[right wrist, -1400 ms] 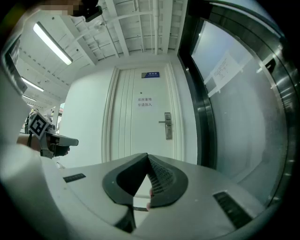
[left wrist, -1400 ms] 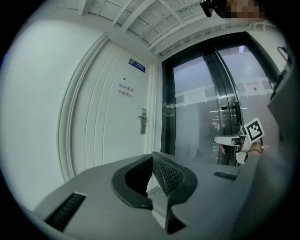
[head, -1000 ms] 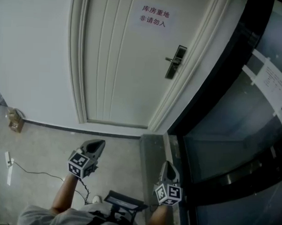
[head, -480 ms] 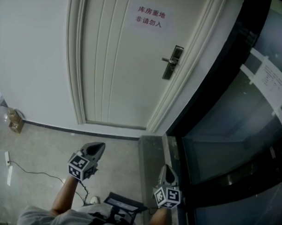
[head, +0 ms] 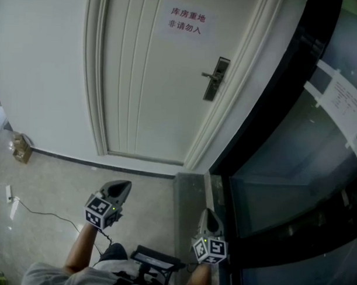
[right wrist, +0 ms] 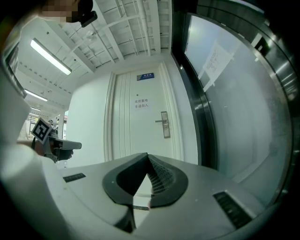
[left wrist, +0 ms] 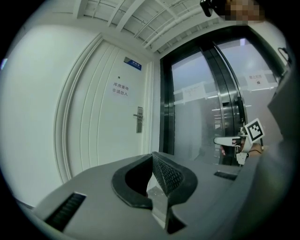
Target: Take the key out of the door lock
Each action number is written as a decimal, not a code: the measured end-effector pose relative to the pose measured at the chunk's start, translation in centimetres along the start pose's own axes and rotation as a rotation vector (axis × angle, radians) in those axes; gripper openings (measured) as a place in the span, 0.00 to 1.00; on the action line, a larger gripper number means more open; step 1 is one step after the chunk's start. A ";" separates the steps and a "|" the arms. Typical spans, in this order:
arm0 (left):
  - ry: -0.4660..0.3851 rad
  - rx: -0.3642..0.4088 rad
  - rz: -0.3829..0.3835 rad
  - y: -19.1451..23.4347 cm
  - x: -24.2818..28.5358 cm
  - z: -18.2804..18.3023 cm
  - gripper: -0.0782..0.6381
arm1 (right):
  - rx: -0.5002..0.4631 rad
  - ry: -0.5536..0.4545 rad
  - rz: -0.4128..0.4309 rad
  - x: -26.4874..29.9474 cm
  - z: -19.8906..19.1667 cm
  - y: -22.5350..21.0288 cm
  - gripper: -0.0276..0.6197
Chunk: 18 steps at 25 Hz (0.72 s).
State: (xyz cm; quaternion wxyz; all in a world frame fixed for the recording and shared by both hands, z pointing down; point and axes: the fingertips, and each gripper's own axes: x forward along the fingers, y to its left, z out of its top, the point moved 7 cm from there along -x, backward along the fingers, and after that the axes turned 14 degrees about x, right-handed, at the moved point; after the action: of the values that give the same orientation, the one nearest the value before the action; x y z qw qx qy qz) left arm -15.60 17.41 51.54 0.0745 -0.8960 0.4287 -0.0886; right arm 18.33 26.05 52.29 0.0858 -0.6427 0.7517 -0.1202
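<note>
The white door stands shut ahead of me, with a metal lock plate and lever handle on its right side. The lock plate also shows small in the left gripper view and in the right gripper view. At this distance I cannot make out a key. My left gripper and right gripper are held low, well short of the door. Both point toward it. The left gripper and the right gripper each have their jaws shut with nothing between them.
A paper sign with red print hangs on the door. A dark-framed glass wall runs along the right. On the floor at left are a small cardboard box and a power strip with its cable.
The head view has drifted slightly, so the door lock sits a little further left in the picture. Both grippers stay low and shut in about the same places.
</note>
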 end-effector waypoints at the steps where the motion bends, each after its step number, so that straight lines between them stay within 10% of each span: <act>1: 0.001 0.000 0.004 -0.3 0.2 0.0 0.12 | 0.000 0.000 0.001 0.1 0.0 -0.3 0.05; 18: 0.011 0.015 -0.014 1.6 7.2 0.2 0.12 | 0.006 -0.004 0.000 6.1 1.1 -3.4 0.05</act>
State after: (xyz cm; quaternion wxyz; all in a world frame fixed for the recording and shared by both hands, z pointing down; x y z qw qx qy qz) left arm -12.31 10.87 51.67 0.0782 -0.8978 0.4223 -0.0971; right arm 20.86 19.43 52.40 0.0893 -0.6428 0.7511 -0.1213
